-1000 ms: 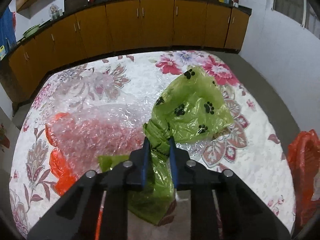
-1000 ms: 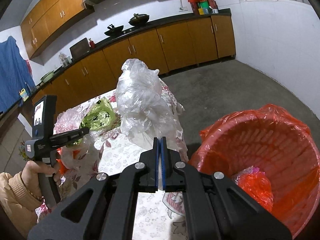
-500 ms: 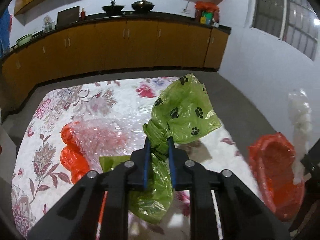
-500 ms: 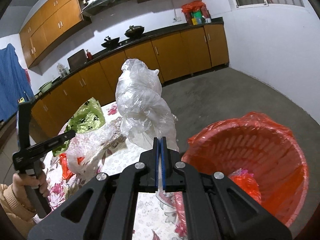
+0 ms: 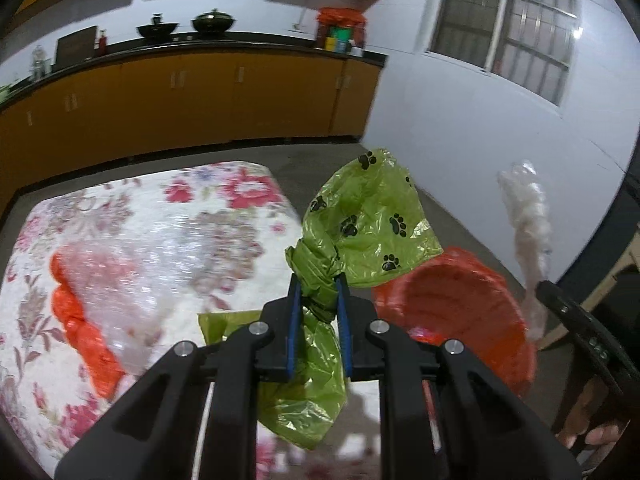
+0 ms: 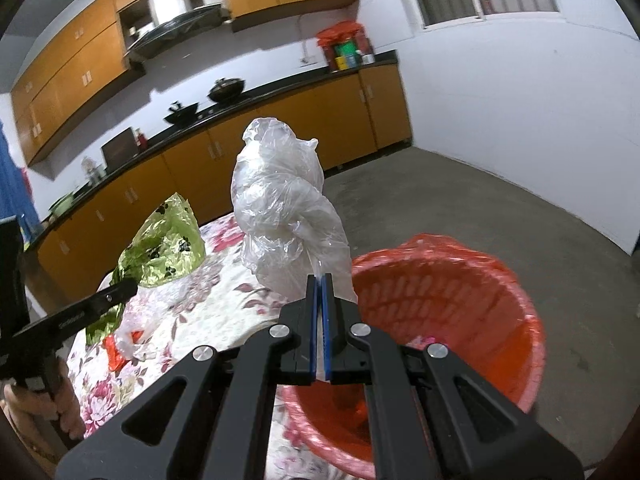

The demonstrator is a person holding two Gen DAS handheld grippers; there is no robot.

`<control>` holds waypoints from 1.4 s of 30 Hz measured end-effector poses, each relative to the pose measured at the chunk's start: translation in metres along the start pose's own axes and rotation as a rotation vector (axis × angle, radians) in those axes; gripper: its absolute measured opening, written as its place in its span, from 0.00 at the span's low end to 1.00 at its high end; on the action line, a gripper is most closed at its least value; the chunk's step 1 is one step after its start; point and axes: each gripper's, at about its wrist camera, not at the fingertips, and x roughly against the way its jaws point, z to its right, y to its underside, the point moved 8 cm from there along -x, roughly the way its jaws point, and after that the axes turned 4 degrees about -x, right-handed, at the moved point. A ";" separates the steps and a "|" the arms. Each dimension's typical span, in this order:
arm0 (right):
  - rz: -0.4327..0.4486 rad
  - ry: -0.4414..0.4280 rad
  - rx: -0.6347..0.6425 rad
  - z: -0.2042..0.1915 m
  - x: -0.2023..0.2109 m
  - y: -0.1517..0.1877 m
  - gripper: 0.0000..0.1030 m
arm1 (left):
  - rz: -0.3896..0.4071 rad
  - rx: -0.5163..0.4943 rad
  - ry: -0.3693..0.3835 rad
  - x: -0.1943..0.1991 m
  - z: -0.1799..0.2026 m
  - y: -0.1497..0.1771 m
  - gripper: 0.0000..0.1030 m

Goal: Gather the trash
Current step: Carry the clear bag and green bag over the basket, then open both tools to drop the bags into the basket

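My left gripper (image 5: 318, 286) is shut on the knotted neck of a green paw-print bag (image 5: 370, 220), held in the air between the table and the bin. It also shows in the right wrist view (image 6: 168, 240). My right gripper (image 6: 319, 280) is shut on a clear crumpled plastic bag (image 6: 280, 200), held at the near rim of the red-lined bin (image 6: 460, 300). The bin (image 5: 460, 312) and the clear bag (image 5: 528, 232) show in the left wrist view too. Red trash lies in the bin's bottom.
A table with a floral cloth (image 5: 224, 216) holds a bubble-wrap and orange plastic bundle (image 5: 92, 280). Orange cabinets (image 5: 180, 104) line the far wall. Bare concrete floor (image 6: 500, 216) lies beyond the bin, beside a white wall.
My left gripper has lifted the green bag off the table and carried it right toward the bin. My right gripper has moved the clear bag closer over the bin's rim.
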 end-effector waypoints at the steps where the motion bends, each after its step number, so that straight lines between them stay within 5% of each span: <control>1: 0.001 0.006 -0.008 0.004 0.001 0.000 0.03 | -0.002 -0.004 0.013 -0.001 0.007 0.000 0.17; 24: 0.007 0.106 -0.169 0.079 0.015 0.000 0.03 | -0.100 -0.058 0.203 -0.043 0.127 0.025 0.17; 32: -0.036 0.093 -0.189 0.085 0.007 0.006 0.05 | -0.163 -0.039 0.217 -0.065 0.133 0.045 0.37; 36: -0.045 0.093 -0.201 0.087 0.008 0.012 0.24 | -0.180 -0.021 0.208 -0.068 0.124 0.052 0.42; 42: -0.037 0.128 -0.165 0.087 0.013 0.013 0.31 | -0.139 -0.020 0.128 -0.057 0.093 0.055 0.56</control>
